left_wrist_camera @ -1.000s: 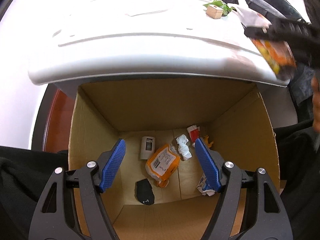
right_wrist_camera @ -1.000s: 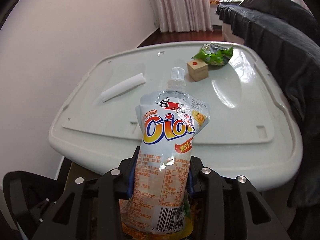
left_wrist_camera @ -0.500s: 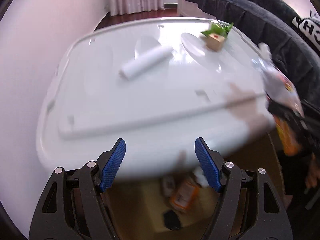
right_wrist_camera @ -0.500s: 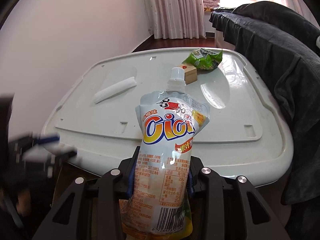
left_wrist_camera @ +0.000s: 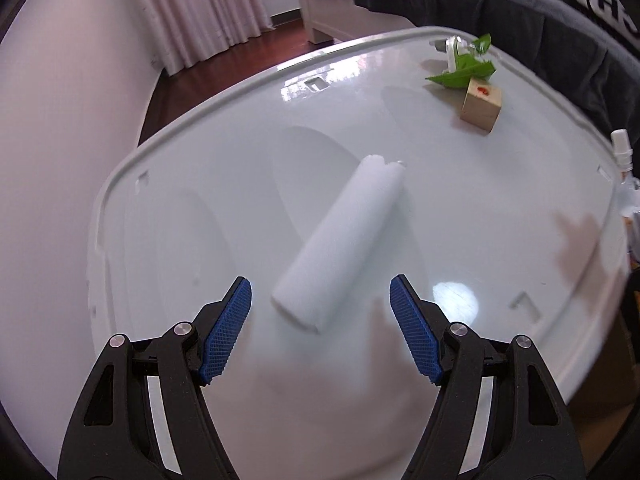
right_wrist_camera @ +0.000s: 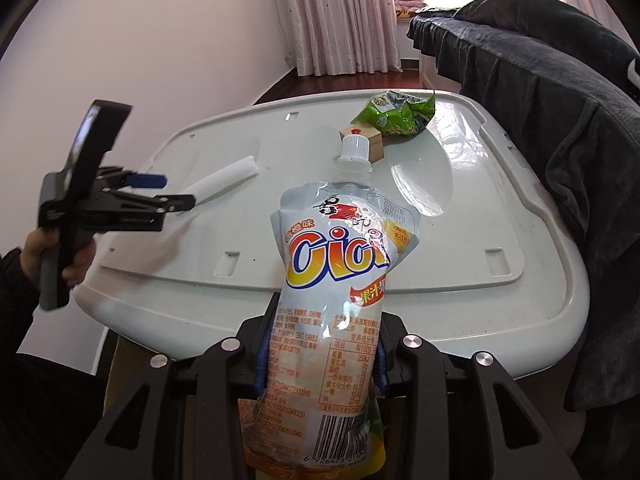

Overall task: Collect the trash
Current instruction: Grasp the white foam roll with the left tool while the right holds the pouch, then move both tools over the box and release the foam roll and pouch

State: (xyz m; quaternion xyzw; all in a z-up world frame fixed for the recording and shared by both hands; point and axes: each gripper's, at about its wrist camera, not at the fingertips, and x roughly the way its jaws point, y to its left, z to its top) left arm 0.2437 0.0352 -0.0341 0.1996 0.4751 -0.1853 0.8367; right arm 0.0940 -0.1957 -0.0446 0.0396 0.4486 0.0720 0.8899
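Observation:
My right gripper (right_wrist_camera: 320, 354) is shut on an orange and white drink pouch (right_wrist_camera: 336, 280) with a white cap, held upright in front of the white table (right_wrist_camera: 440, 240). My left gripper (left_wrist_camera: 320, 322) is open above the table, with the near end of a white paper roll (left_wrist_camera: 344, 240) lying just beyond its blue pads (left_wrist_camera: 226, 328). In the right wrist view the left gripper (right_wrist_camera: 160, 192) hangs over the table's left side close to the paper roll (right_wrist_camera: 224, 180). A small tan box (left_wrist_camera: 480, 106) and a green snack wrapper (left_wrist_camera: 466, 70) lie at the table's far side.
A cardboard box (right_wrist_camera: 128, 360) stands below the table's near edge, mostly hidden. A dark blanket (right_wrist_camera: 560, 120) covers furniture along the table's right side. A white wall runs on the left, pink curtains (right_wrist_camera: 340, 16) hang behind, and a hand (right_wrist_camera: 60, 256) grips the left tool.
The left gripper has come up from over the cardboard box to above the table, reaching the paper roll. The right gripper has stayed put with the pouch.

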